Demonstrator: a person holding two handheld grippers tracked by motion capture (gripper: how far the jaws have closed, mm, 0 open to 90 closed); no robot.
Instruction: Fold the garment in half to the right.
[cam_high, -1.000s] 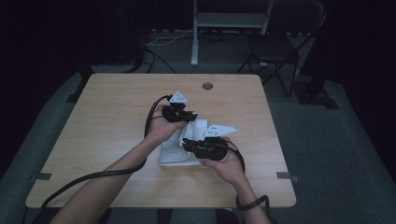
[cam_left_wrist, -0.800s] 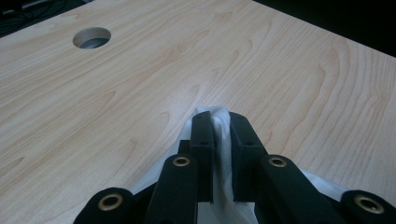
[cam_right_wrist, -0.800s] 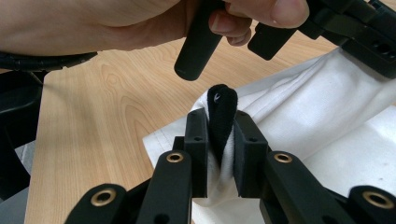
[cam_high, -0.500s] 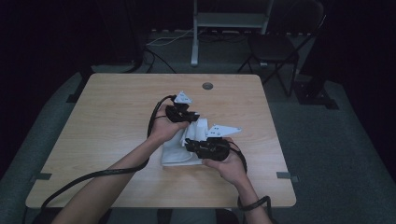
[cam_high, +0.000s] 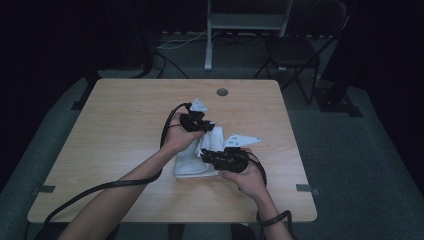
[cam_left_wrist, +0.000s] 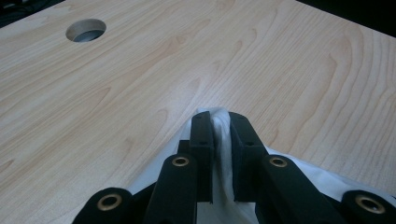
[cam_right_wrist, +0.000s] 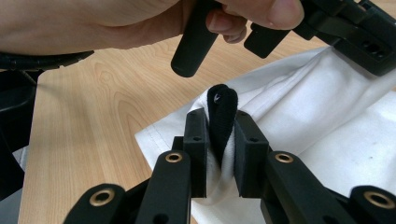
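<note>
1. Cloth (cam_high: 192, 160), white, lies mid-surface (cam_high: 115, 130); we see left tool (cam_left_wrist: 219, 128) and right tool (cam_right_wrist: 222, 123) each pinching a fold.
2. Uneven pulling may slip either fold free.

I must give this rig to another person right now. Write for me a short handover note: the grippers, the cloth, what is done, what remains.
Left gripper: shut on a bunched white fold of the white cloth.
Right gripper: shut on a cloth edge that includes a black strip.
The cloth lies partly folded near the middle of the wooden table, between both hands.
Done: both grips are taken and part of the cloth is raised.
Left, most likely: finish the fold, lay the cloth flat, open both grippers.
Table hole lies beyond the left gripper.
</note>
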